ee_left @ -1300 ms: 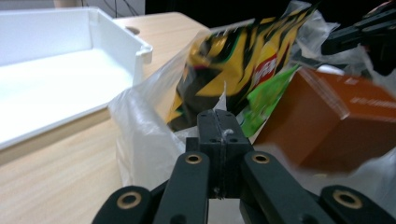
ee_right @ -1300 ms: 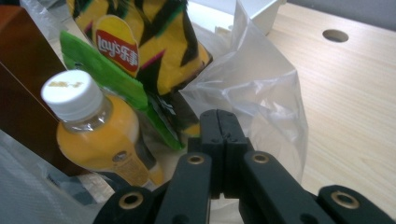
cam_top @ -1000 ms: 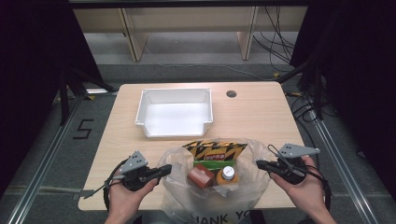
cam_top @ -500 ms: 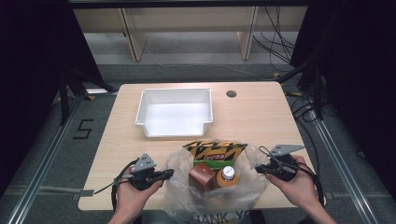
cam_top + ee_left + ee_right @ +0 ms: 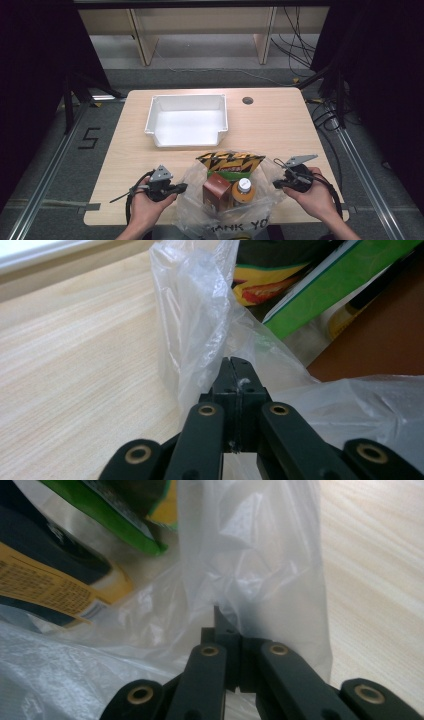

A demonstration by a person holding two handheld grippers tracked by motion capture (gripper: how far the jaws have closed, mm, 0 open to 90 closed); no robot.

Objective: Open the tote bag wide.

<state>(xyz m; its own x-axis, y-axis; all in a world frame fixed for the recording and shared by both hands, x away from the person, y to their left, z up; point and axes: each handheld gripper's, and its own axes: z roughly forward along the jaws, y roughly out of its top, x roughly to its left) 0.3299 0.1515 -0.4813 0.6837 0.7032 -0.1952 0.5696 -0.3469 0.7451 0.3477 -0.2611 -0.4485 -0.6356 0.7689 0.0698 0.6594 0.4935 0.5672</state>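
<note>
A clear plastic bag (image 5: 200, 220) stands open at the table's front edge. Inside are a yellow-and-black snack pack (image 5: 231, 162), a brown box (image 5: 216, 187) and an orange bottle with a white cap (image 5: 242, 190). My left gripper (image 5: 183, 188) is at the bag's left edge, shut on a fold of the film (image 5: 200, 335), with the jaw tips (image 5: 235, 365) pressed together. My right gripper (image 5: 276, 184) is shut on the bag's right edge (image 5: 260, 565), and film drapes over its closed tips (image 5: 222, 617). A green box edge (image 5: 330, 285) shows through the film.
A white empty bin (image 5: 187, 120) sits at the table's middle, behind the bag. A round cable hole (image 5: 247, 100) lies at the back right. Bare wood (image 5: 125, 155) stretches left of the bag and more of it (image 5: 285, 130) to the right. Cables trail off both grippers.
Both hands have sunk toward the tabletop with the bag's edges still pinched, and drawn slightly in toward the bag. The bag has settled lower and wider.
</note>
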